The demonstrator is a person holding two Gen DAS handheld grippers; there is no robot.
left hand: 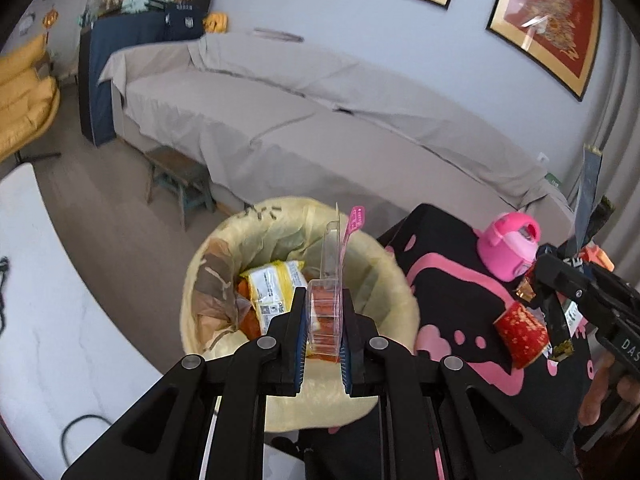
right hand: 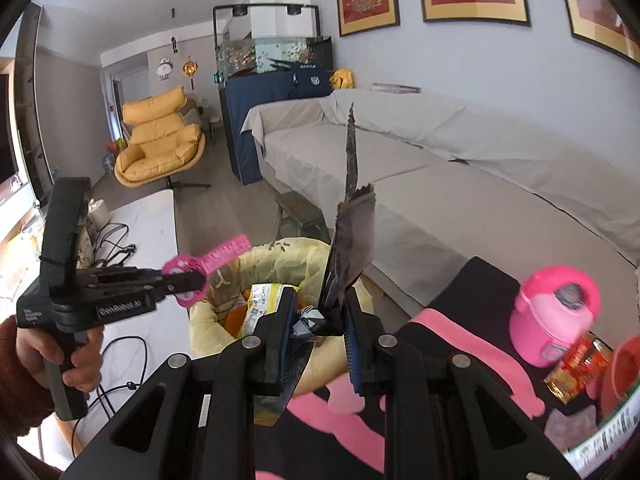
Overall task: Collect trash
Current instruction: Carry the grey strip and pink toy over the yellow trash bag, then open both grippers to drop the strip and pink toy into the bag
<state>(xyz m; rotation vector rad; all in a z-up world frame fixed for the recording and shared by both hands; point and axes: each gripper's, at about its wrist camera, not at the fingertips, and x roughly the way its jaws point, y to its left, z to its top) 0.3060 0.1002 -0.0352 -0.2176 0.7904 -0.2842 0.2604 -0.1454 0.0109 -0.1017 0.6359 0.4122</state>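
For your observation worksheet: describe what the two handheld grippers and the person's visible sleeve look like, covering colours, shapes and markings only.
Both tools are matte black. The left gripper and the right gripper each have two flat fingers lined with blue ribbed pads, on angular linkage arms with round silver pivot pins. Each has a pistol-style handle with white lettering on the body. The left hand shows a fuzzy dark red sleeve.

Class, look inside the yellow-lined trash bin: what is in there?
Inside the trash bin lie a yellow-and-white snack packet and orange wrappers. Anything deeper is covered by them.
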